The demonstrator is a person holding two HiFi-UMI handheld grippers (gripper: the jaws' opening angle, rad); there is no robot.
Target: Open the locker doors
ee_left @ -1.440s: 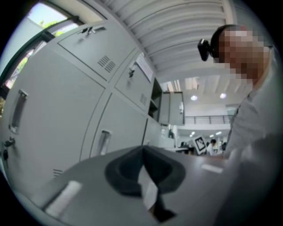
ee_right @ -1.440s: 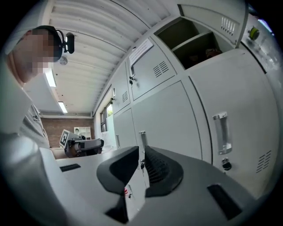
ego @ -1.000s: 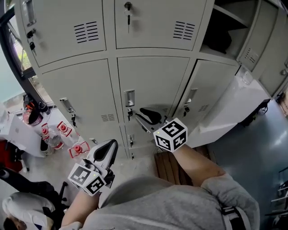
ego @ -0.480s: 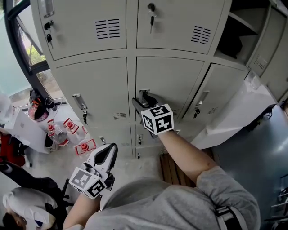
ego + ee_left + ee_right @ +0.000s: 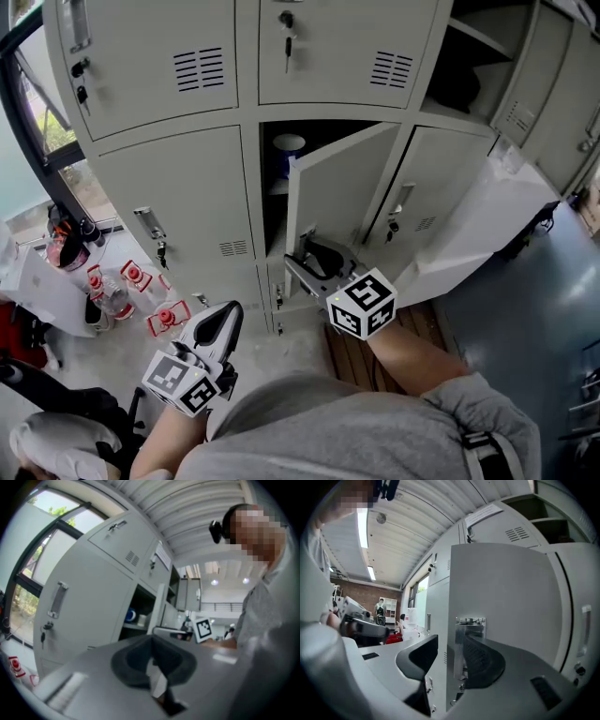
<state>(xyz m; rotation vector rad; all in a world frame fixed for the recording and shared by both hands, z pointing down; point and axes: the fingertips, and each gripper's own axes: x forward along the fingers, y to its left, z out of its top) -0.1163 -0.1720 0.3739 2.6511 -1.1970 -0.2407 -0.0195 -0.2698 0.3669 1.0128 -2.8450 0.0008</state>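
My right gripper fingers spread, just been opening; middle locker door stands ajar, its handle edge between them, unpinched; my left gripper fingers pressed together, empty, door well apart.

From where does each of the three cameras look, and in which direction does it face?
Head view: on the person's head, facing steeply down at the lockers; shows the sweater, left gripper and right gripper.
Left gripper view: on the left gripper, facing along its shut fingers toward the open door; sweater at right.
Right gripper view: on the right gripper, facing the door's edge between its parted fingers, which have just been opening; sweater at left.
Shared: all three show the door.
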